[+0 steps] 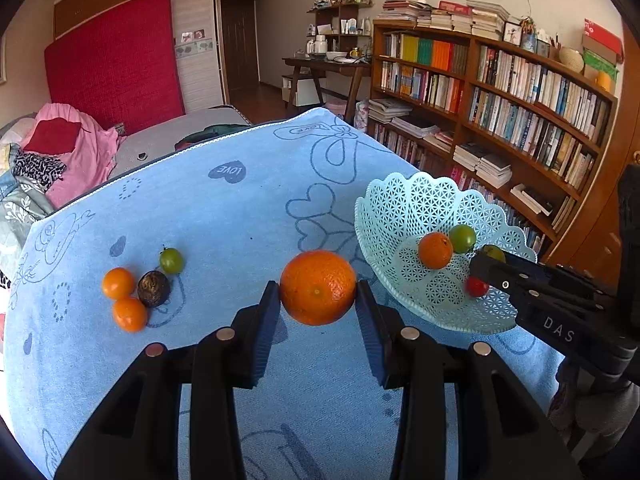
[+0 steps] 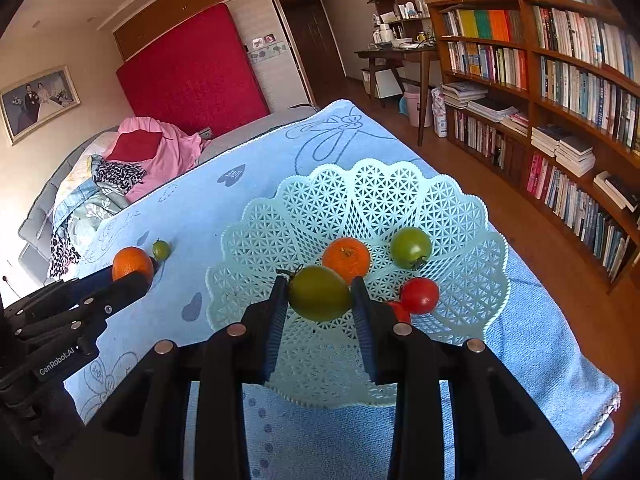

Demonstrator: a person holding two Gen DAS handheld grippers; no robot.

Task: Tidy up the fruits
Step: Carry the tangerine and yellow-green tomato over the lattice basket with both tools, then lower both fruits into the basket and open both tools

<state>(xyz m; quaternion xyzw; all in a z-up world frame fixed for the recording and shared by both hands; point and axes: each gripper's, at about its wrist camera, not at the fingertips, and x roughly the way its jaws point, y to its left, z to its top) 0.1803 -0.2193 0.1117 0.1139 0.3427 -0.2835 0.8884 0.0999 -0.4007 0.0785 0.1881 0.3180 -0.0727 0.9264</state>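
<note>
My left gripper point(image 1: 318, 300) is shut on a large orange point(image 1: 317, 287), held above the blue cloth point(image 1: 224, 216) left of the mint lattice basket point(image 1: 404, 204). My right gripper point(image 2: 320, 300) is shut on a green tomato point(image 2: 319, 293) over the basket point(image 2: 360, 188), which holds a small orange point(image 2: 346, 259), a green tomato point(image 2: 411, 247) and red tomatoes point(image 2: 419, 295). On the cloth to the left lie two small oranges point(image 1: 118, 283), a dark wrinkled fruit point(image 1: 153, 288) and a green tomato point(image 1: 171, 260).
The cloth-covered table's right edge drops to a wooden floor point(image 2: 500, 184) by a tall bookshelf point(image 2: 560, 92). A bed with a red headboard point(image 1: 116, 60) and piled clothes point(image 1: 60, 152) lies behind the table. A desk point(image 1: 328, 64) stands at the back.
</note>
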